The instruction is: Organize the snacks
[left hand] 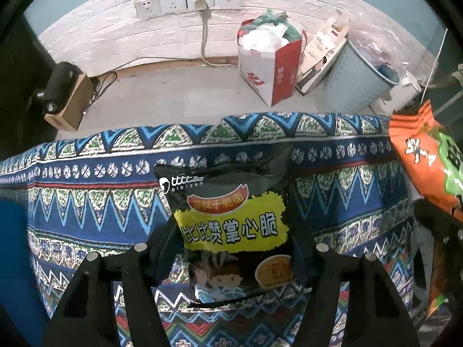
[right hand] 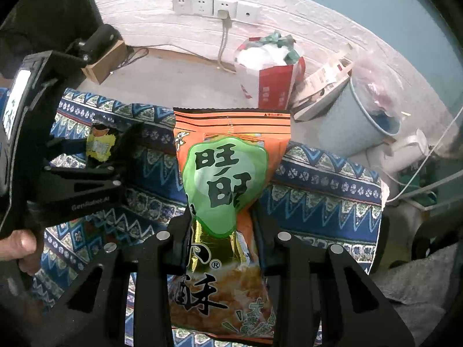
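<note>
Left wrist view: a black noodle-snack packet [left hand: 231,228] is held between the fingers of the left gripper [left hand: 231,248], its lower half pinched and its top standing up past the tips, above the patterned cloth [left hand: 86,208] on the desk. In the right wrist view an orange cracker bag [right hand: 228,202] is clamped at its middle between the fingers of the right gripper [right hand: 222,231], its sealed top rising beyond the tips. The carrying step is judged to be in hand; next, a place for each packet must be chosen and the fingers lowered there before being opened.
</note>
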A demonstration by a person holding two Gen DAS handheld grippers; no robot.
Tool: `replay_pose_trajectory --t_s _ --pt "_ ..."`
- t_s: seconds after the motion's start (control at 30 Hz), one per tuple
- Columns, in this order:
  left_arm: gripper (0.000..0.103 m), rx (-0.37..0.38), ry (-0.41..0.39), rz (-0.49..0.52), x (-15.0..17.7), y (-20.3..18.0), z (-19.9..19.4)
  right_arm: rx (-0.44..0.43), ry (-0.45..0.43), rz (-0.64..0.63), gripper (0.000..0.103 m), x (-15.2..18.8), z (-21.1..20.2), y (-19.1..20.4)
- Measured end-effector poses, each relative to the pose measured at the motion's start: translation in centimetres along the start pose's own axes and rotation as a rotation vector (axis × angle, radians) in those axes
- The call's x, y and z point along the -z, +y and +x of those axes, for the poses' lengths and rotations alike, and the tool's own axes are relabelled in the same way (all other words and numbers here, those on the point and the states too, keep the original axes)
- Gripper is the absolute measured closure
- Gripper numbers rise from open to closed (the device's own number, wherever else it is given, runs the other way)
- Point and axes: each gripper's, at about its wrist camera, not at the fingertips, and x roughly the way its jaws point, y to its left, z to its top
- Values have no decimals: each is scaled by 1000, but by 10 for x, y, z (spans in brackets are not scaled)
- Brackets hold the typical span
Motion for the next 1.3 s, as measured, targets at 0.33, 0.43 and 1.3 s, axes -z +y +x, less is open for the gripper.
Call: replay_pose_trajectory --t_s 0.33,0.43,1.3 --pt "37 -69 -64 61 17 20 -33 10 -22 -25 71 1 -12 18" --pt "37 -87 -85 75 22 27 -49 7 -36 -31 71 0 -20 26" --pt "37 -202 -260 93 85 107 -184 -111 -163 -113 71 -10 -101 127"
